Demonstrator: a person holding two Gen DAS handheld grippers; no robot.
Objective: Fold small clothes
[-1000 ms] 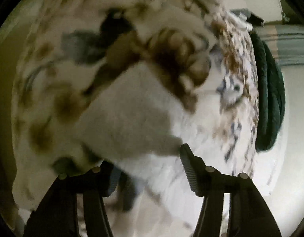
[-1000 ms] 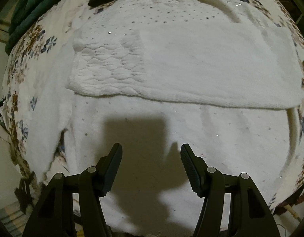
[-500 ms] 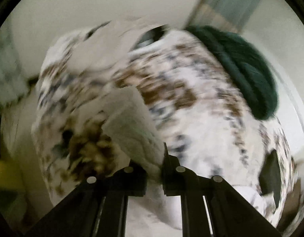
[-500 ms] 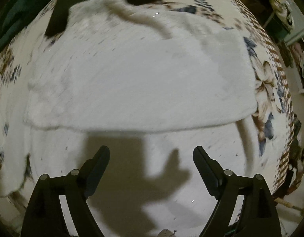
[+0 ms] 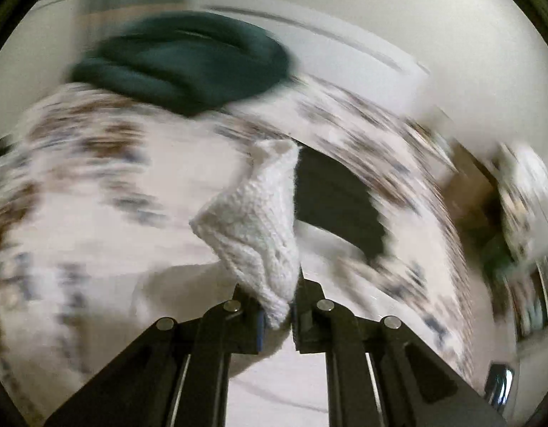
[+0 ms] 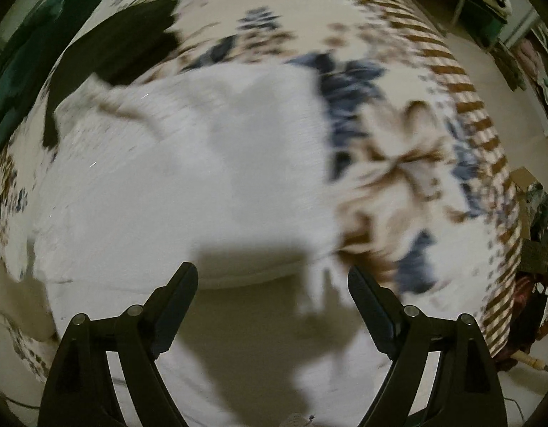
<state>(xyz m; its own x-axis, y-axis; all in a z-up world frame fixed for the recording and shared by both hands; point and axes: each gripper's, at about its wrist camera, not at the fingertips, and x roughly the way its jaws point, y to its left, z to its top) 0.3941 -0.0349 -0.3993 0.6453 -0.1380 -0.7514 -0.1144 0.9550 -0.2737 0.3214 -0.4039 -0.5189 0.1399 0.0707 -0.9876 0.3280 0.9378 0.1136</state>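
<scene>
A white knitted garment [image 6: 188, 185] lies spread on a floral bedspread [image 6: 409, 149]. My left gripper [image 5: 277, 306] is shut on a corner of the white knitted garment [image 5: 259, 220] and holds it lifted above the bed. My right gripper [image 6: 274, 281] is open and empty, hovering just above the garment's near part; its shadow falls on the cloth. Both views are blurred by motion.
A dark green folded blanket [image 5: 188, 60] lies at the far end of the bed, also at the right wrist view's upper left [image 6: 32, 46]. A black cloth [image 5: 338, 206] lies on the bedspread beside the garment, and shows in the right wrist view [image 6: 124, 46]. Furniture and clutter [image 6: 533, 235] stand beyond the bed's right edge.
My left gripper closed on the garment's corner and lifted it, swinging round towards the green blanket. My right gripper opened wider and shifted right over the garment.
</scene>
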